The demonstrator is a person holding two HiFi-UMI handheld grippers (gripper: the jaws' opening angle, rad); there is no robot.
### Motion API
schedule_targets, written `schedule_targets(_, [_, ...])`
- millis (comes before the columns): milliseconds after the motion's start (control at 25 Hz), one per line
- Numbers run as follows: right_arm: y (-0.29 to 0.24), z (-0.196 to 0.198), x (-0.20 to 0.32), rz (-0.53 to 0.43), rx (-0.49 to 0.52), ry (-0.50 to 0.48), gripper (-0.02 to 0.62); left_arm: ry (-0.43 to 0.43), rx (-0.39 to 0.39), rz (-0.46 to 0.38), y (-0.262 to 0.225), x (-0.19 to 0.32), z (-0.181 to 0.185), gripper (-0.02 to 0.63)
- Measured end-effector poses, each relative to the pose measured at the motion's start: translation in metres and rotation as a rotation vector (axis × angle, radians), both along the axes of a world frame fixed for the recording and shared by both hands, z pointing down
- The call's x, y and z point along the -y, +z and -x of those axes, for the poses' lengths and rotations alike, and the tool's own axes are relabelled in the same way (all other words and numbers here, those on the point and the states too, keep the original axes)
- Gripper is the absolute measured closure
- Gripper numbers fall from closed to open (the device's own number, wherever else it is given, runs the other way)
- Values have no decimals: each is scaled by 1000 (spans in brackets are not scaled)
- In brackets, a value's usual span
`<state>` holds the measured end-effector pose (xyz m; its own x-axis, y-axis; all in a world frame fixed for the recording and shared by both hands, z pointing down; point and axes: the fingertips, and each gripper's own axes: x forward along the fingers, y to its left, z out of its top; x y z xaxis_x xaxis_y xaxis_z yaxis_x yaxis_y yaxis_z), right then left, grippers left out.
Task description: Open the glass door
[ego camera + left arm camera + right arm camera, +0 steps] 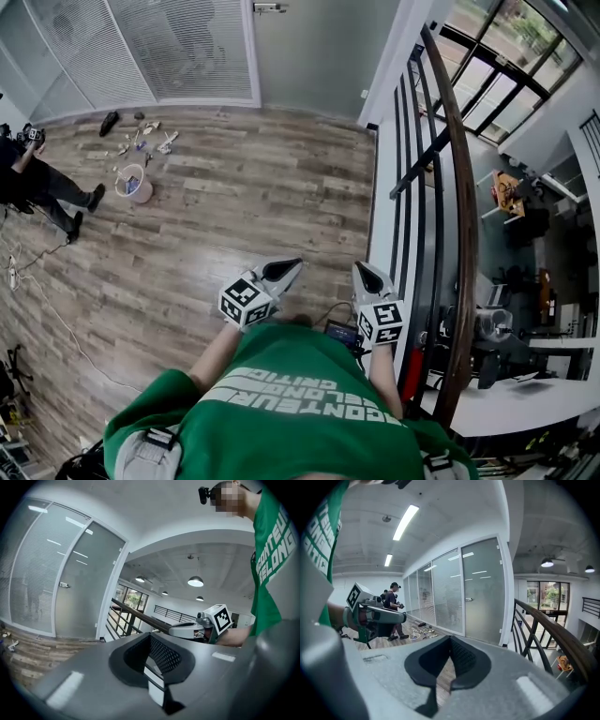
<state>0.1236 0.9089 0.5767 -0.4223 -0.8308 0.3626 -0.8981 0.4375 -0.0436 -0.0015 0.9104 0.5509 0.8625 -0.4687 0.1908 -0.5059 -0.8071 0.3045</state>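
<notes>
Since nothing within reach wants gripping yet, both pairs of tongs are pressed together and empty. The left tongs (150, 638) show their dark pads meeting at the tip with only air beyond, and the right tongs (450, 641) look the same in their own view. In the head view they ride side by side just ahead of the person's green shirt (300, 403), both aimed at twelve o'clock and dipped slightly. I read this as a carrying posture for the approach, not a reach.

The glass door (309, 47) stands at twelve o'clock, well apart from the tongs, with a stretch of wooden floor (234, 216) between. It is a frosted panel sitting flush in its frame, so it looks closed. Its small handle (468, 599) sits at mid-height near its left edge, next to the blind-covered glass wall (169, 47) at eleven o'clock.

A dark railing (459, 187) runs along at three o'clock, near the right tongs and roughly in line with their heading. At ten o'clock another person (37, 183) stands by a small bucket (134, 183) and scattered bits on the floor, clear of the straight path.

By my judgement the task has barely begun. The gap must be closed first, then one pair of tongs must part to take the handle.
</notes>
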Motion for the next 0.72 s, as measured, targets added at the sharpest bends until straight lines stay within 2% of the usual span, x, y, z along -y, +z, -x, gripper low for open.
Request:
schedule_targets(360, [13,-23,-16,27,17,23,603,37,24,25,11,-12,-24,589])
schedule_targets(720, [9,-26,-22,31,6,26,603,57,19,42,14,-8,-31,589])
